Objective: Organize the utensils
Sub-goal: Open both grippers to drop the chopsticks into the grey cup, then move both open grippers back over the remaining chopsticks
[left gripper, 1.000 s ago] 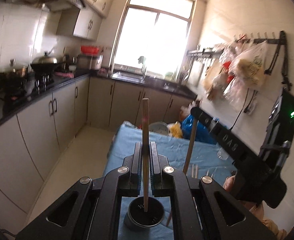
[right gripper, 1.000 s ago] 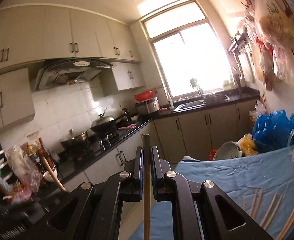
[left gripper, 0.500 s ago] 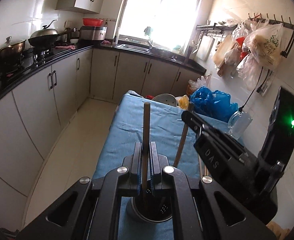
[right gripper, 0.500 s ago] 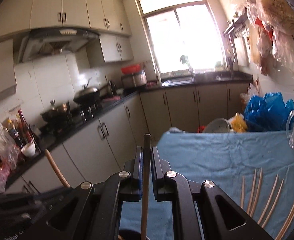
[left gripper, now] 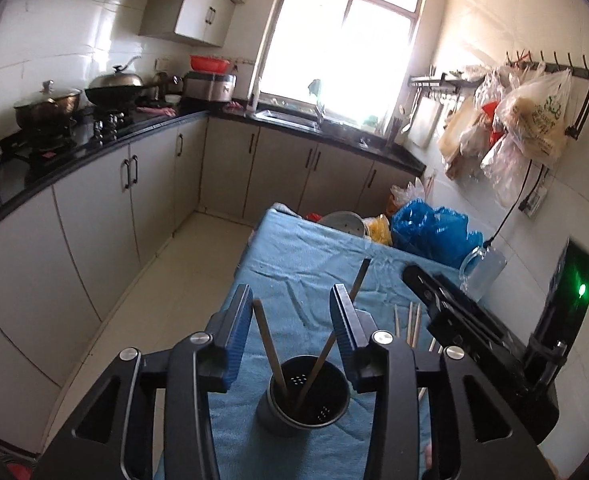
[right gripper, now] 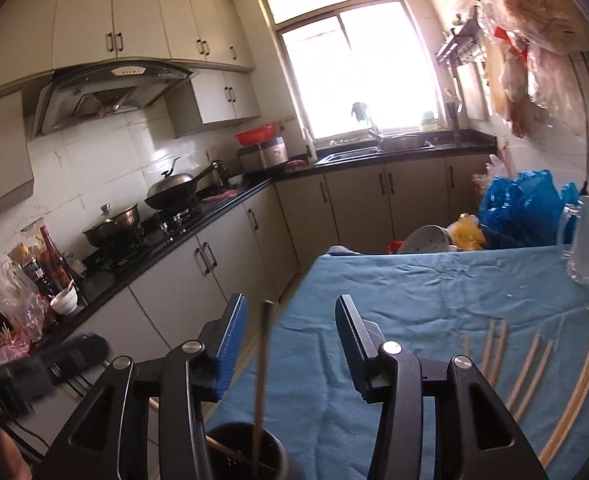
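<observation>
Nearest the cameras, the dark perforated holder [left gripper: 304,394] stood on the blue cloth [left gripper: 294,264] at the near end of the table, with two chopsticks [left gripper: 269,350] leaning in it, one tipped left and one tipped right. The left gripper [left gripper: 290,322] hung just above it, its jaws opening, the blue pads standing clear on either side of the sticks and pressing on neither. The right gripper [right gripper: 290,338] was over the same holder from the other side; its jaws were also opening, and a single chopstick [right gripper: 261,376] rose between them, touching neither pad, its lower end down in the holder.

So two sticks appeared to be delivered, both released into the cup. Further out and to the right on the cloth, several loose chopsticks [right gripper: 534,372] lay in rough pairs, well apart from the holder; these looked like the work left to do. Beyond them, a clear glass mug [right gripper: 584,240] stood at the far right edge, and a blue plastic bag [right gripper: 526,204] sat past the table's far end.
</observation>
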A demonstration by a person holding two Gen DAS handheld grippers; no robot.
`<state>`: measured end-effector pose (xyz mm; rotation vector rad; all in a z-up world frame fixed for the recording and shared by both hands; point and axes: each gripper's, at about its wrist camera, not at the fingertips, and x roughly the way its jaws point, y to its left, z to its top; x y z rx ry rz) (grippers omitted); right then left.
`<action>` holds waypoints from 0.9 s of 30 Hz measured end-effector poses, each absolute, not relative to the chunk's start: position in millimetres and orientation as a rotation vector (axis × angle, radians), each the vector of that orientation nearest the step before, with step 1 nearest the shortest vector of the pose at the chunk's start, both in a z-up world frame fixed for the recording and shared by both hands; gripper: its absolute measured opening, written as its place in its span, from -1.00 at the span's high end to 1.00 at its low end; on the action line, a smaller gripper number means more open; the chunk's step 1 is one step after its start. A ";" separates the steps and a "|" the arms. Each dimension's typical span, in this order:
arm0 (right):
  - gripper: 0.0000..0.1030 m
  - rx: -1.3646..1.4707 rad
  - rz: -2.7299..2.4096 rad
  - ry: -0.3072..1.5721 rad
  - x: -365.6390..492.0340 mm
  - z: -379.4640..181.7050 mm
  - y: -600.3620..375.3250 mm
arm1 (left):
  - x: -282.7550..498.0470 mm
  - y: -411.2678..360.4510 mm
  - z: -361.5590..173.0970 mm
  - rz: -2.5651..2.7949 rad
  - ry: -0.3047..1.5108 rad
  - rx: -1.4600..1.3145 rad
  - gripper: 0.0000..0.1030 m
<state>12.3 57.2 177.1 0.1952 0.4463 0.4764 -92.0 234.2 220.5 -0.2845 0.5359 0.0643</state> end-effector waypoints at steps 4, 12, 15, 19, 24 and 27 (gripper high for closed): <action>-0.14 0.216 0.428 0.466 -3.3 169.1 20.5 | -117.1 218.2 234.6 0.036 0.492 -0.280 0.21; -0.14 0.271 0.240 0.565 -22.2 136.2 -96.8 | -141.3 137.9 237.9 -0.159 0.507 -0.214 0.01; -0.14 0.329 0.156 0.608 -24.9 125.5 -148.6 | -132.6 104.7 224.3 -0.218 0.560 -0.205 0.01; -0.14 0.385 0.088 0.662 -28.2 109.6 -200.6 | -103.8 69.8 195.8 -0.288 0.671 -0.243 0.01; -0.14 0.427 0.079 0.728 -21.0 91.6 -230.1 | -54.3 41.9 155.9 -0.265 0.775 -0.273 0.01; -0.14 0.460 0.108 0.784 -9.3 77.9 -239.6 | -14.5 30.2 130.2 -0.236 0.845 -0.303 0.03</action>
